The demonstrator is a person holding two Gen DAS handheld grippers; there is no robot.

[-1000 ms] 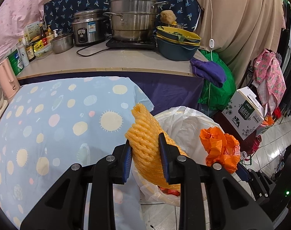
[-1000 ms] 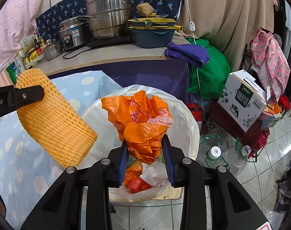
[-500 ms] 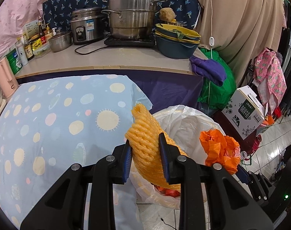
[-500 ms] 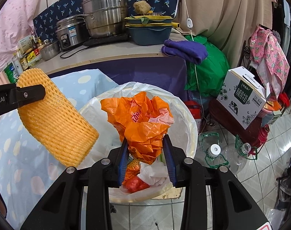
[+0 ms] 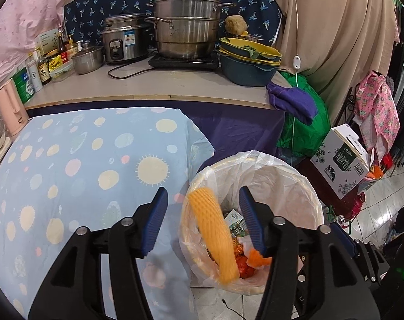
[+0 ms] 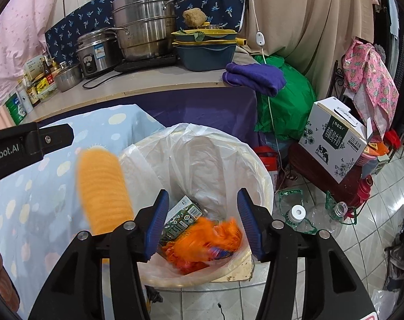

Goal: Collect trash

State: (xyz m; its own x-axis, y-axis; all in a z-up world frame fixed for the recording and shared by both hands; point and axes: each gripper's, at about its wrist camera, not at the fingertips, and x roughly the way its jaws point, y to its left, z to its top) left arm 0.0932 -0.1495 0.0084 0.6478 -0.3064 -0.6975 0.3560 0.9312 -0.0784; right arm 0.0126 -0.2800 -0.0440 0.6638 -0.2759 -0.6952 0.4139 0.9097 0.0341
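A second ago both my grippers were clamped; now my left gripper [image 5: 203, 220] is opening, pads clear of the orange foam net [image 5: 214, 237], which drops blurred, long axis steeply tilted, lower end into the lined bin [image 5: 290, 170]. My right gripper [image 6: 203, 220] is opening too, and the orange bag [image 6: 202, 240] lies loose inside the bin.

Bin [image 5: 303, 186] right of bed [image 5: 68, 176], counter [image 5: 148, 85] behind both
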